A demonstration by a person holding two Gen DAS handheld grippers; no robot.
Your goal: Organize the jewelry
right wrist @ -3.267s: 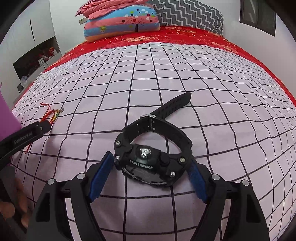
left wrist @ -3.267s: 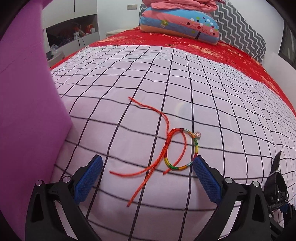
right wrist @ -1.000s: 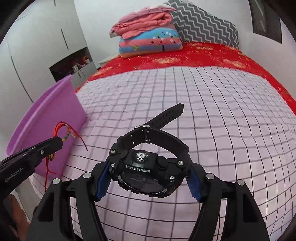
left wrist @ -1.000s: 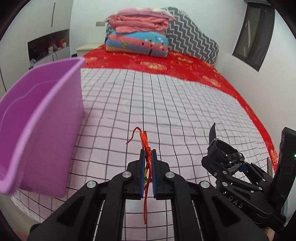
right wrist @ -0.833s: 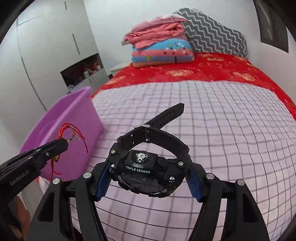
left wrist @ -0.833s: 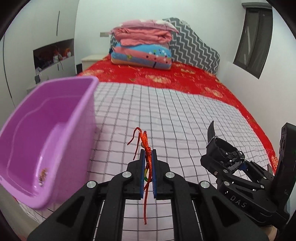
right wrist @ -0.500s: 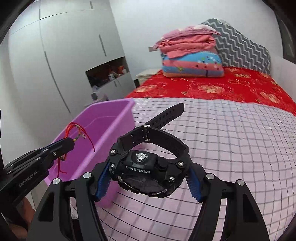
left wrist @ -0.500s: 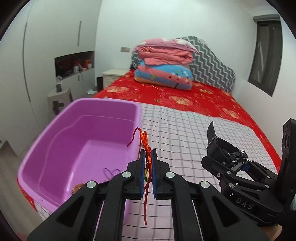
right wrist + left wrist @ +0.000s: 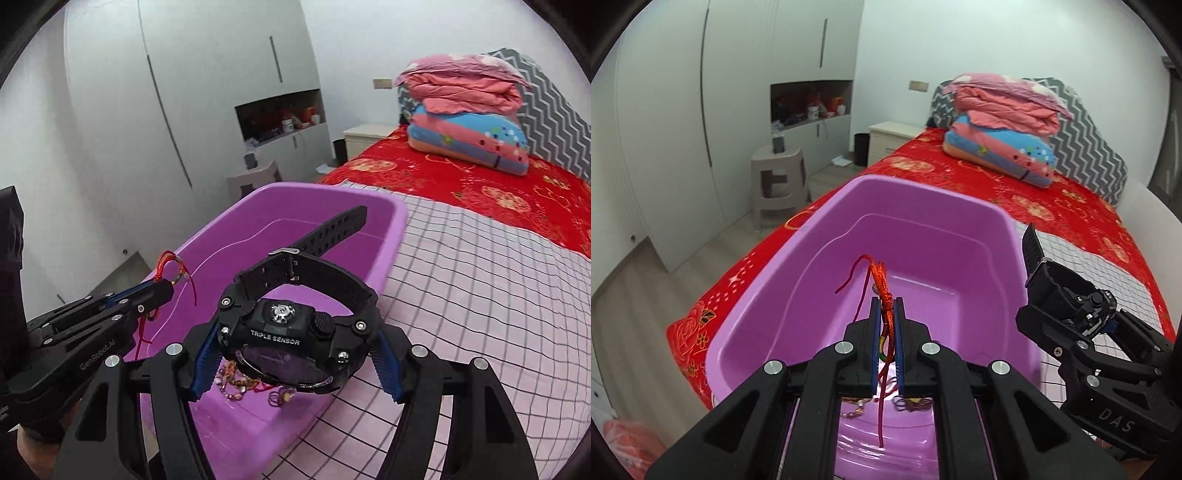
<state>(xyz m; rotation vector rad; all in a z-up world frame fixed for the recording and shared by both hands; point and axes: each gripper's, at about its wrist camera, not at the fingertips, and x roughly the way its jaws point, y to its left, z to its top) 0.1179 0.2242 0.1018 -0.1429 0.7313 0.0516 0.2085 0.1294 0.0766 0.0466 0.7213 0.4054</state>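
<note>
My left gripper (image 9: 885, 314) is shut on a red string bracelet (image 9: 881, 284) with a multicoloured band, held above the open purple plastic bin (image 9: 960, 206). Its cords hang down between the pads. In the right wrist view the left gripper (image 9: 162, 286) and the bracelet (image 9: 173, 266) hover over the bin's left rim. My right gripper (image 9: 295, 354) is shut on a black digital watch (image 9: 291, 328) and holds it over the bin's (image 9: 391, 229) near right part. The watch (image 9: 1067, 291) also shows in the left wrist view, right of the bin. Several small jewelry pieces (image 9: 243, 384) lie on the bin's floor.
The bin stands at the left edge of a bed with a pink checked sheet (image 9: 480, 295) over a red cover (image 9: 1071, 206). Folded quilts and a pillow (image 9: 1001, 125) lie at the headboard. A grey stool (image 9: 779, 181) and white wardrobes stand on the floor to the left.
Both grippers have swung left with their loads, from over the checked sheet to above the purple bin. The bin's inside and its jewelry have come into view.
</note>
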